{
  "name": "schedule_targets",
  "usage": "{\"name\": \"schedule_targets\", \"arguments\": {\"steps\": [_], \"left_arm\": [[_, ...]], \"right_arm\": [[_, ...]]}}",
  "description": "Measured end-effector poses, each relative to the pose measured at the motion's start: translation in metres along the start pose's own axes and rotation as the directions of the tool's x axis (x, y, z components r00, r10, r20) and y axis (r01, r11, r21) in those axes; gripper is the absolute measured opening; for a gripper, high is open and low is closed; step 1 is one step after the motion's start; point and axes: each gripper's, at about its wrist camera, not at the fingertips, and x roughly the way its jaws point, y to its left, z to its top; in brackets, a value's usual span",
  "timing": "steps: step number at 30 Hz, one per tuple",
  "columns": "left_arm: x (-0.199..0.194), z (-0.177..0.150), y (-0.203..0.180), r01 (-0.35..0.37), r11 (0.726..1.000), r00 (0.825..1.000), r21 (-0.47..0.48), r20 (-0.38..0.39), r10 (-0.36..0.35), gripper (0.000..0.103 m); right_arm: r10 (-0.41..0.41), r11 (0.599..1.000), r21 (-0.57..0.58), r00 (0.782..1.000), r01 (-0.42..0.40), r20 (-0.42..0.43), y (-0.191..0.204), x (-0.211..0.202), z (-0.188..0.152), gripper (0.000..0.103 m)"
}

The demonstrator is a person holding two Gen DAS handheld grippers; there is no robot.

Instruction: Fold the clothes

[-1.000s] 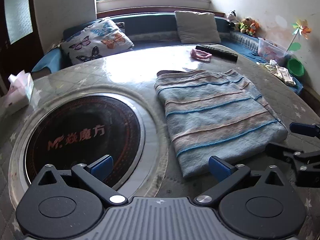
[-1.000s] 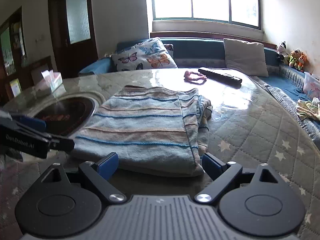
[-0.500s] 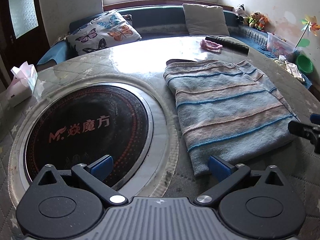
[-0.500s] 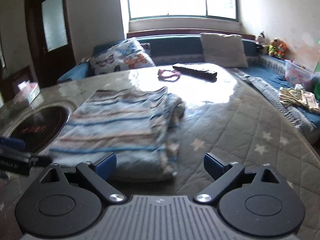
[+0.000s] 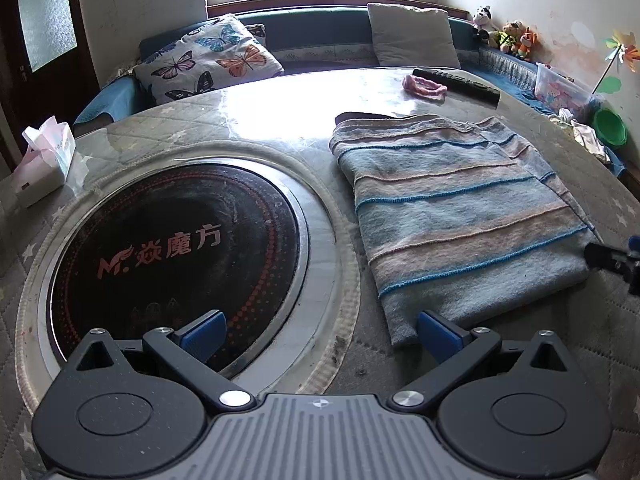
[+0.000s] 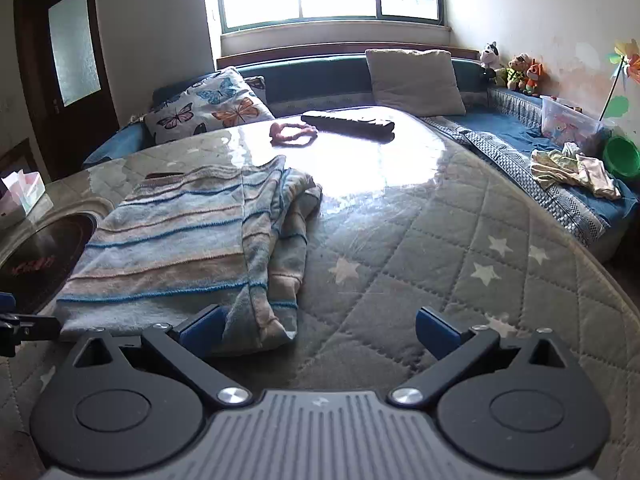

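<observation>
Now both tools hold nothing. The left hand-held gripper (image 5: 318, 330) has its blue fingers spread wide; it hangs low over the tabletop (image 5: 400, 364), between the round black cooker plate (image 5: 176, 248) and the near left corner of the sweater (image 5: 460, 208). The right hand-held gripper (image 6: 318, 330) is spread wide too, and its left finger is just at the near right corner of the sweater (image 6: 172, 248).

The sweater lies flat as a folded rectangle, with one looser layer bunched along its right edge. I judge that this fits two stages: a pause before one more fold, or a finished fold with both tools free. If another fold is wanted, it calls for pinching both near corners together and carrying them evenly to the far edge.

Compared with one second ago, the left tool has moved back and to the left, so more of the cooker plate shows. The right tool has shifted to the right; the sweater now sits left in its view. The sweater itself keeps the same shape.
</observation>
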Motion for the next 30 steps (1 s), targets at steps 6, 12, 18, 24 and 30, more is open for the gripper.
{"name": "schedule_targets", "arguments": {"steps": [6, 12, 18, 24, 30], "left_arm": [[0.002, 0.000, 0.002, 0.007, 1.000, 1.000, -0.007, -0.004, -0.007, 0.103], [0.003, 0.000, 0.003, 0.011, 1.000, 1.000, -0.012, -0.008, -0.012, 0.103], [0.003, 0.000, 0.004, 0.019, 1.000, 1.000, -0.017, -0.011, -0.020, 0.103], [0.005, 0.000, 0.006, 0.027, 0.999, 1.000, -0.024, -0.015, -0.028, 0.103], [0.005, 0.000, 0.007, 0.034, 0.999, 0.999, -0.030, -0.019, -0.035, 0.103]], "right_arm": [[0.016, 1.000, 0.025, 1.000, -0.017, 0.016, -0.001, 0.002, 0.021, 0.103], [-0.016, 1.000, 0.017, 1.000, 0.015, 0.016, -0.002, 0.019, 0.041, 0.103], [-0.051, 0.999, -0.004, 0.998, 0.051, -0.041, -0.005, 0.052, 0.047, 0.103], [-0.091, 0.996, -0.011, 0.995, 0.091, -0.037, -0.002, 0.064, 0.053, 0.103], [-0.089, 0.996, -0.018, 0.996, 0.088, -0.013, 0.006, 0.073, 0.068, 0.103]]}}
